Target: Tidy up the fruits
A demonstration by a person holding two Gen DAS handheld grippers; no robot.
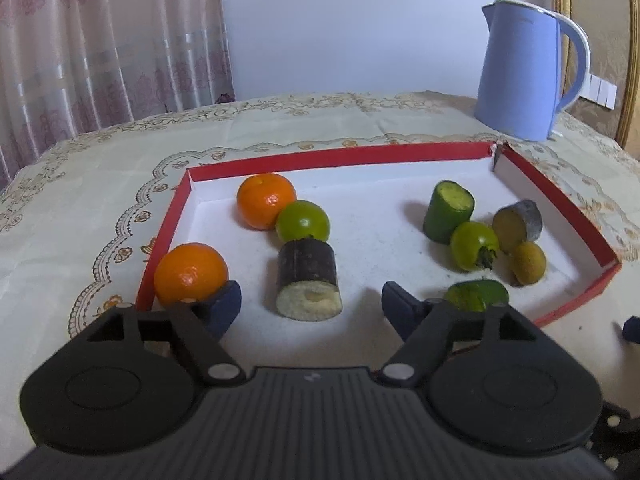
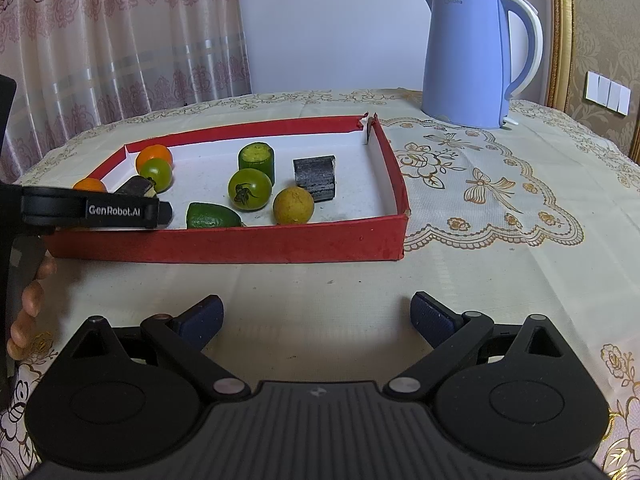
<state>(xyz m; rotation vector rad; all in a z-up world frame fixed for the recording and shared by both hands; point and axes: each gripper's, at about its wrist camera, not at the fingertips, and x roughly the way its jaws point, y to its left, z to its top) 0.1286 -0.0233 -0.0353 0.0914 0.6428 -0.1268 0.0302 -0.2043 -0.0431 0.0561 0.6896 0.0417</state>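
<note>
Dark blue pads on your left gripper (image 1: 311,307) stood well apart, with nothing pressed between them. A short dark-skinned cane segment (image 1: 309,282) lay on its side in the gap just ahead of the fingertips, pale cut end toward the camera, touching neither pad. Your left-hand pad sat against the near orange (image 1: 191,274), which rested in the near left corner of the red tray (image 1: 568,212). The right-hand pad stood just beside a green fruit (image 1: 478,295), partly hidden behind the linkage.

Further in, a second orange (image 1: 266,200) and a green tomato (image 1: 303,221) touched each other, the tomato just behind the cane segment. On the tray's right side you had a cluster: an upright green cut cylinder (image 1: 447,211), a second green tomato with a dark calyx (image 1: 474,246), a second dark-skinned segment (image 1: 518,225) and a small yellow-brown round fruit (image 1: 528,262), all close together. All fruits seen lay inside the tray, on its white floor.

Your right gripper (image 2: 316,316) held its pads wide apart too, empty, over bare tablecloth (image 2: 480,264) in front of the tray's near wall, well clear of the fruit. In that view your left gripper reached over the tray's near left corner, and fingers of your left hand (image 2: 28,312) showed at the frame's edge.

A blue electric kettle (image 2: 468,60) stood beyond the tray's far right corner, apart from it. A patterned curtain (image 1: 100,40) hung behind the table.
</note>
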